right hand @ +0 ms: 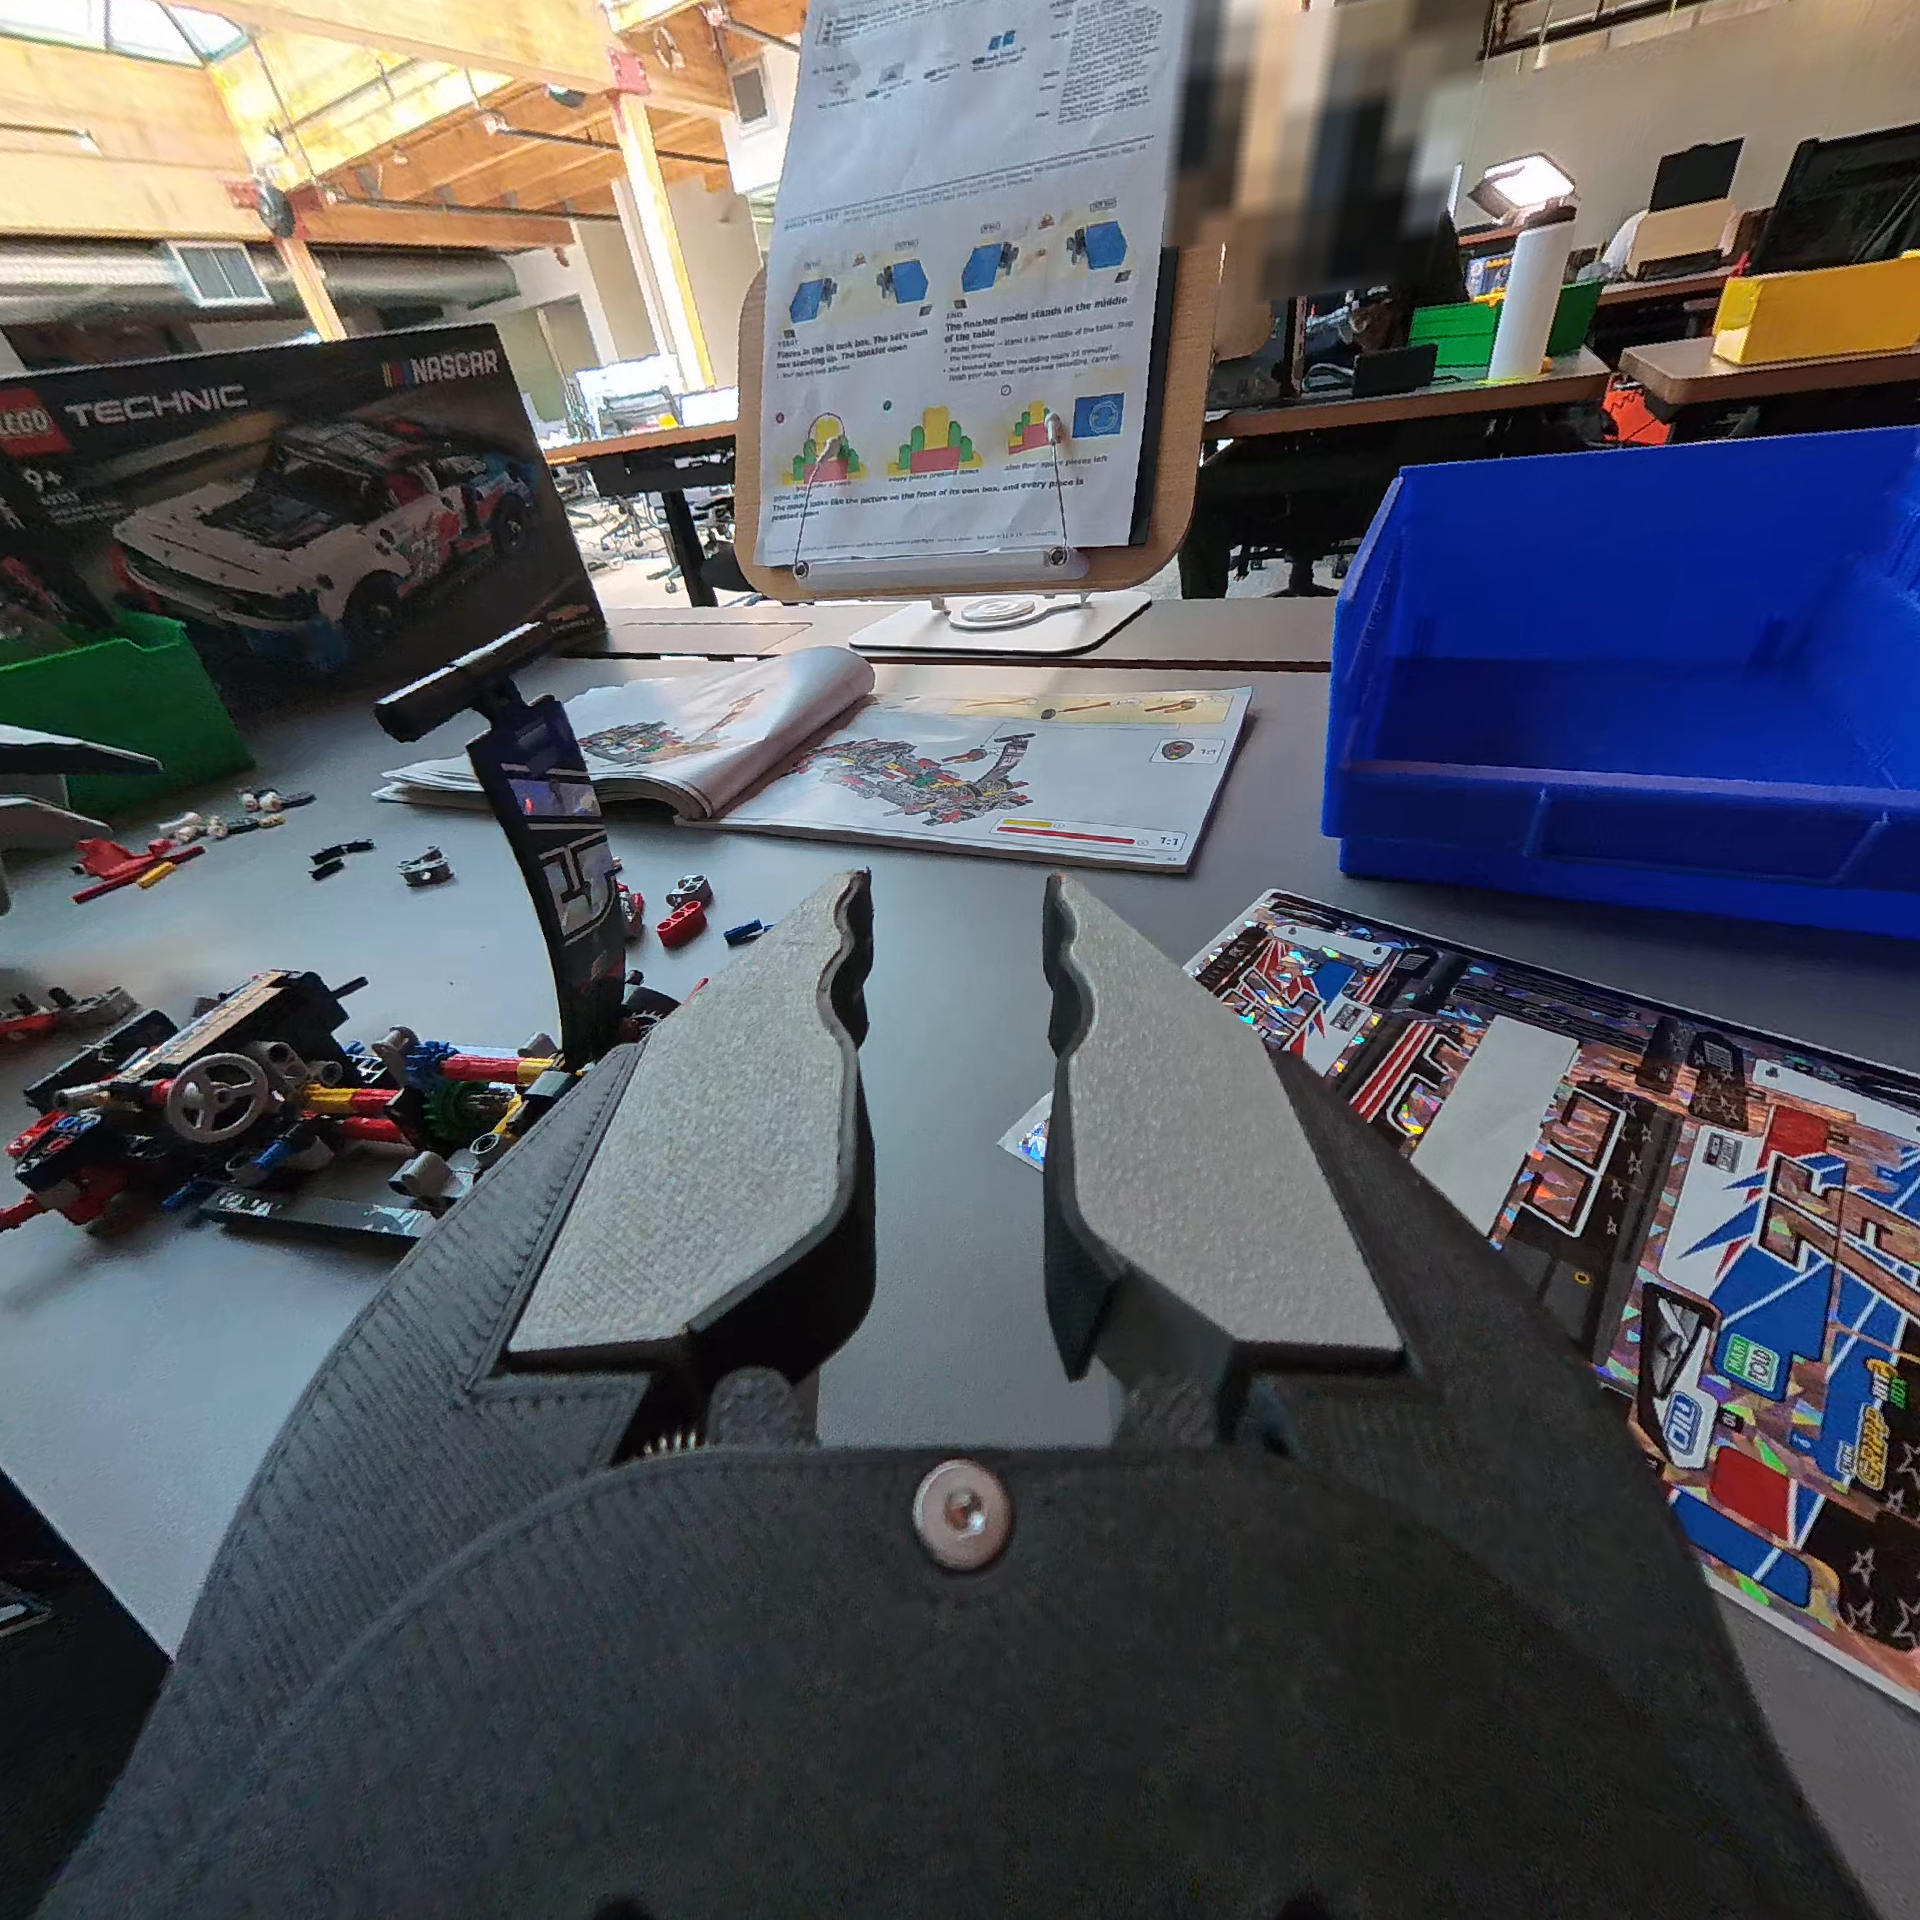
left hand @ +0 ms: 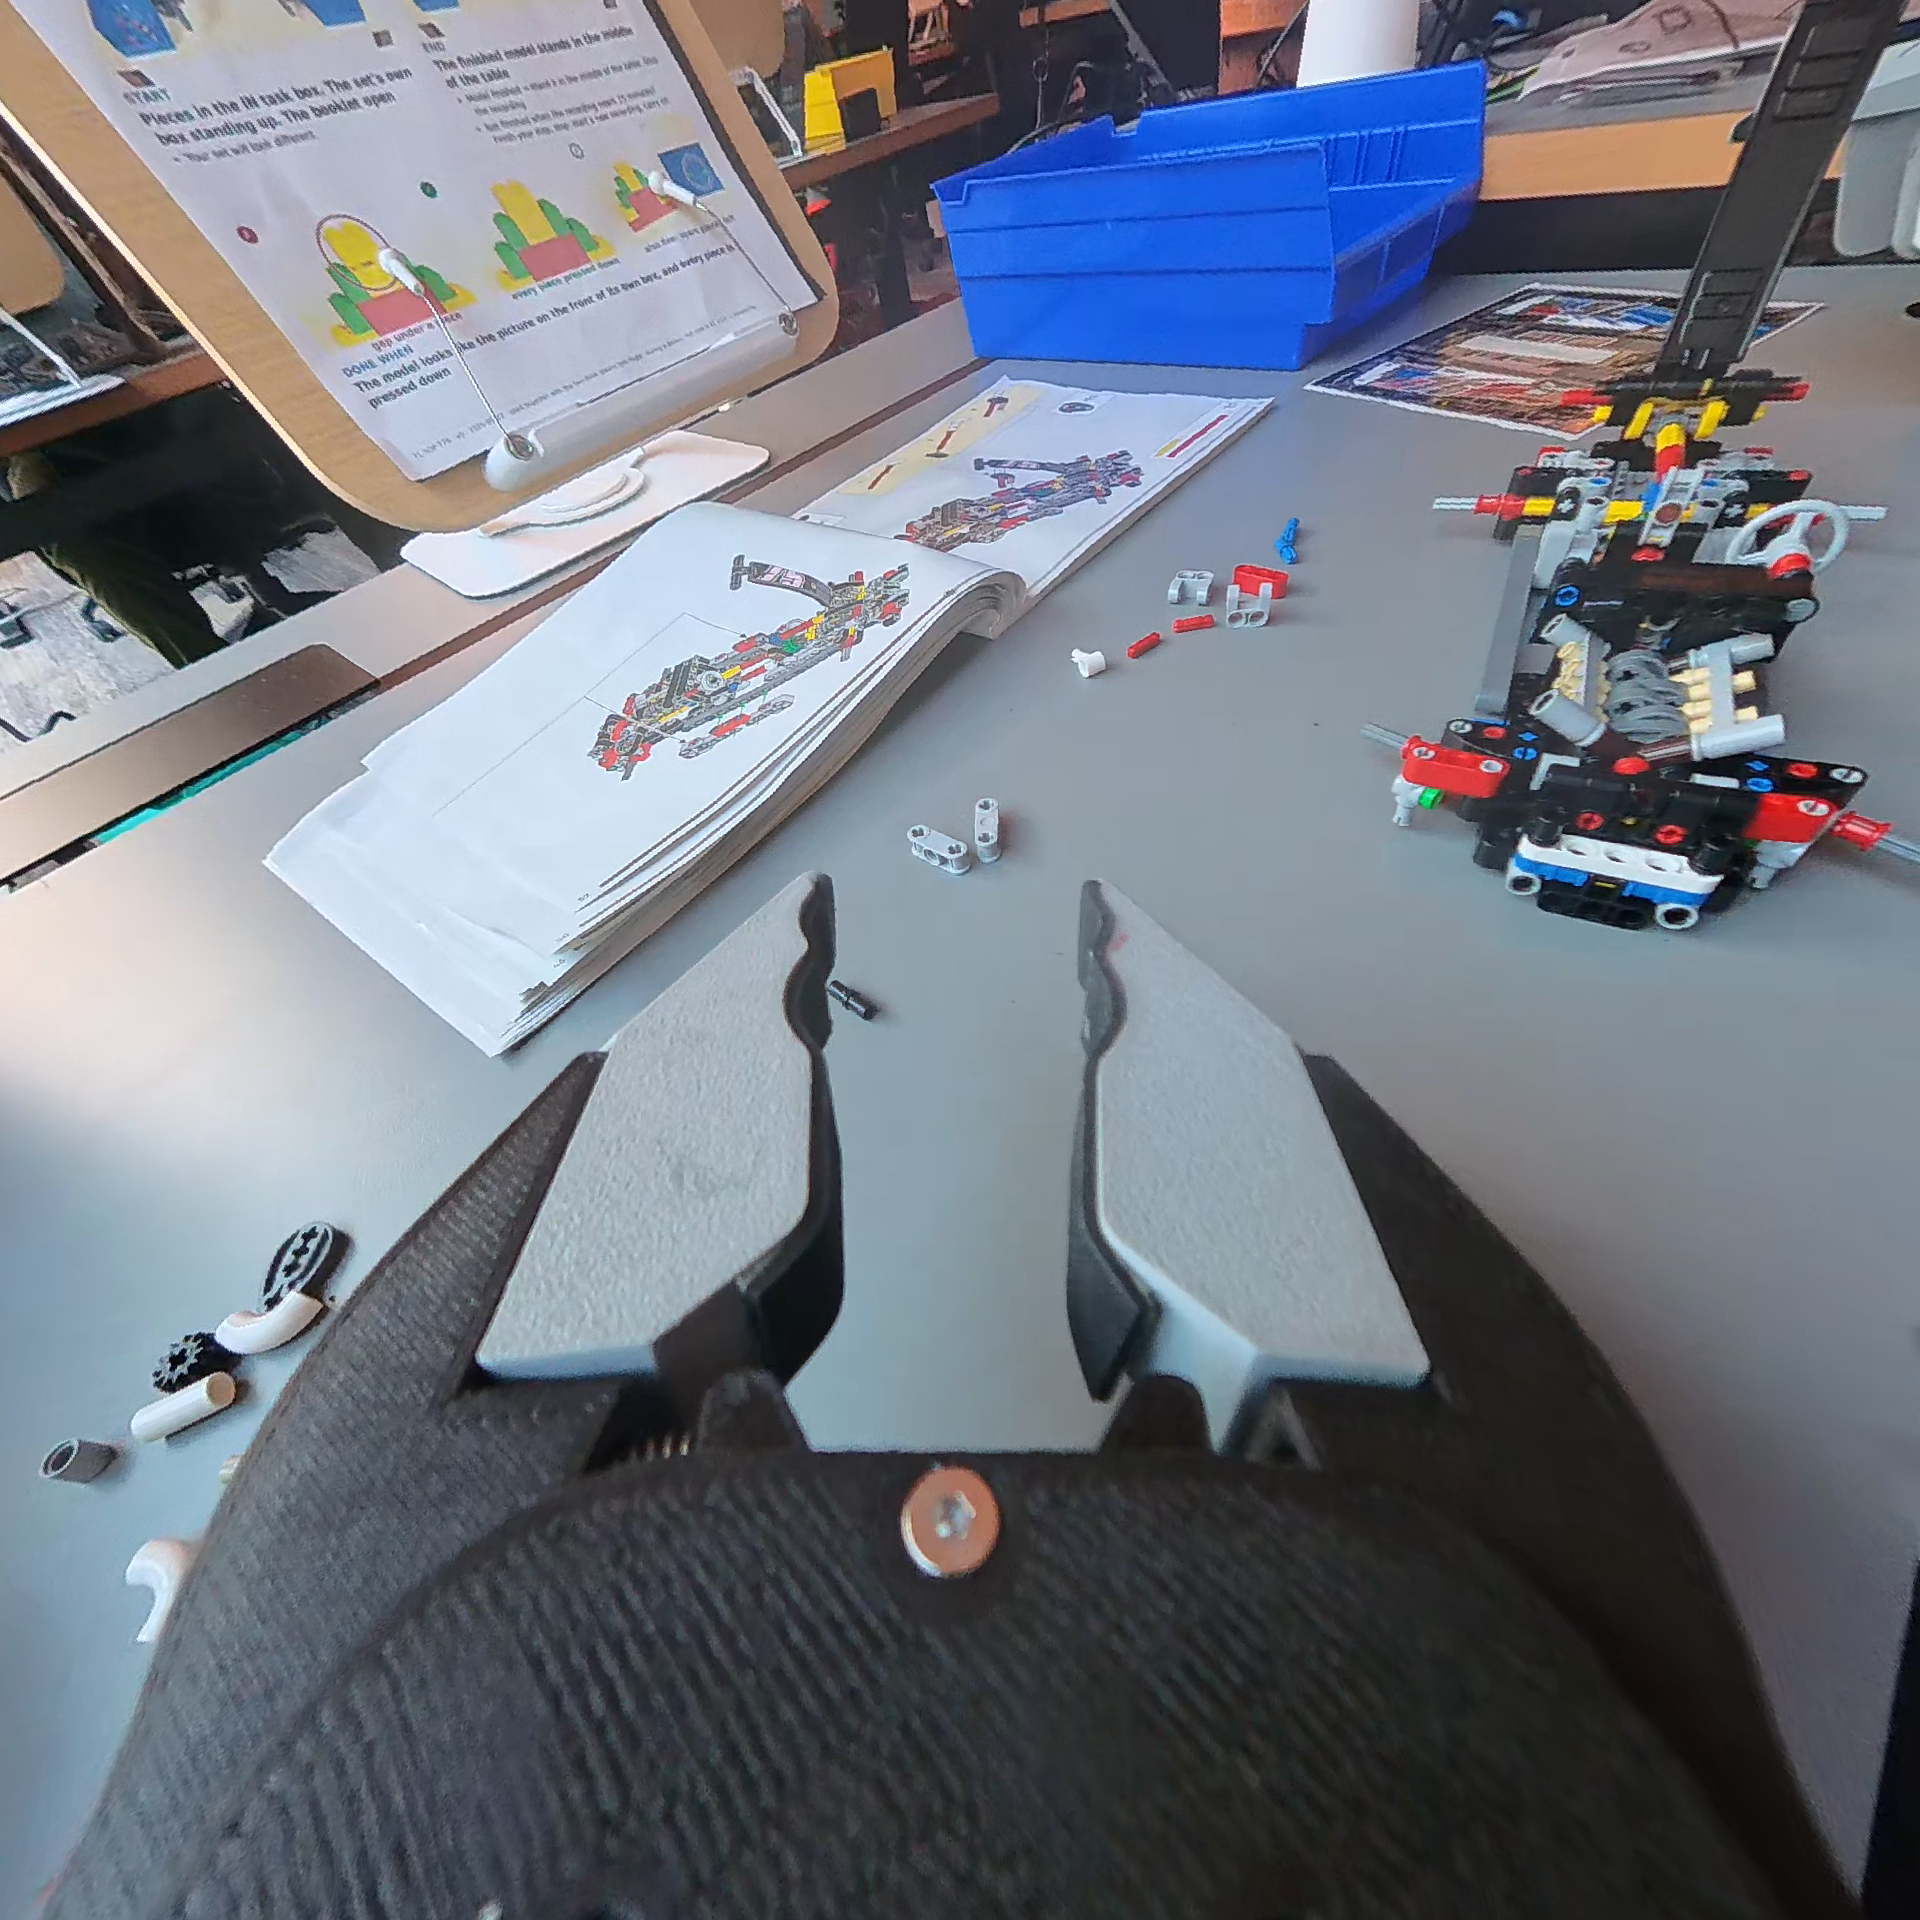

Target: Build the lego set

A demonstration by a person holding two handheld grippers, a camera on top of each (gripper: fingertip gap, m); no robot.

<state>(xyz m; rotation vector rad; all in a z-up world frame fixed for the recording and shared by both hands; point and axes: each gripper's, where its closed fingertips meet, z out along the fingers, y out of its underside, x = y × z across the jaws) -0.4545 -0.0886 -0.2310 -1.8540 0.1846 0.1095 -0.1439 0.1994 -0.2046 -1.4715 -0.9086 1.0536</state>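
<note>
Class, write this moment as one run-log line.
left gripper: open, over small black pin | right gripper: open, empty, above grey table | model car part-built | booklet open

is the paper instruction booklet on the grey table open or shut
Open. The paper instruction booklet lies flat on the grey table, pages spread to both sides, printed model diagrams facing up.
</note>
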